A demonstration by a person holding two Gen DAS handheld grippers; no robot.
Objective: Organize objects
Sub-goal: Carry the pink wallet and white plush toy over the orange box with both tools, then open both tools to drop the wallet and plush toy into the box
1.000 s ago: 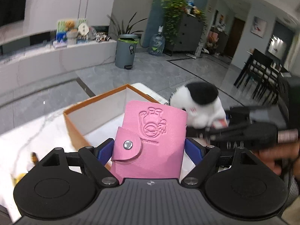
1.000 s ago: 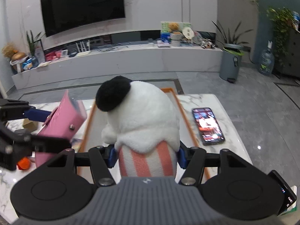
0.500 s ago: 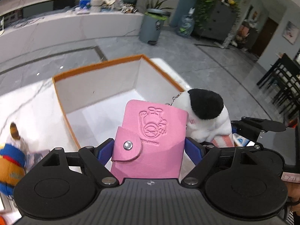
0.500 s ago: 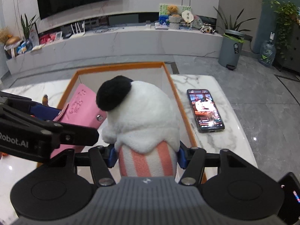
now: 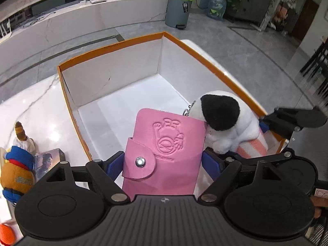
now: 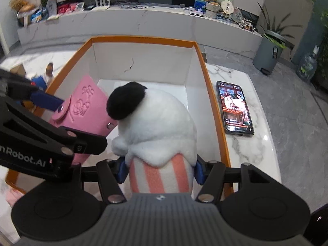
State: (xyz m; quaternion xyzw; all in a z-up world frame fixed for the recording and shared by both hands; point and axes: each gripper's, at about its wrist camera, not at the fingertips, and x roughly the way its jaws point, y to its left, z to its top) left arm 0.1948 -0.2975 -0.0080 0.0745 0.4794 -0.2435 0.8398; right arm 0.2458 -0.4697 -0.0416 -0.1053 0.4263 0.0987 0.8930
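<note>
Inside the orange-rimmed box (image 5: pixel 114 45), left tongs (image 5: pixel 164 162) clamping pink wallet (image 5: pixel 166 143), right tongs (image 6: pixel 158 170) clamping plush (image 6: pixel 155 127), floor bare beyond.

The right gripper (image 6: pixel 158 171) is squeezing a white plush toy with a pink-striped base (image 6: pixel 155 131) over the orange-rimmed white cardboard box (image 6: pixel 143 39); a black smartphone (image 6: pixel 234 108) is lying at three o'clock.

A grey tiled floor (image 5: pixel 235 47) is seen beyond the white marble table (image 6: pixel 246 143). A long white marble console (image 6: pixel 143 22) is set along the wall, with a grey pedal bin (image 5: pixel 179 10), a water bottle (image 5: pixel 217 6) and a dark dresser (image 5: pixel 252 2) nearby.
</note>
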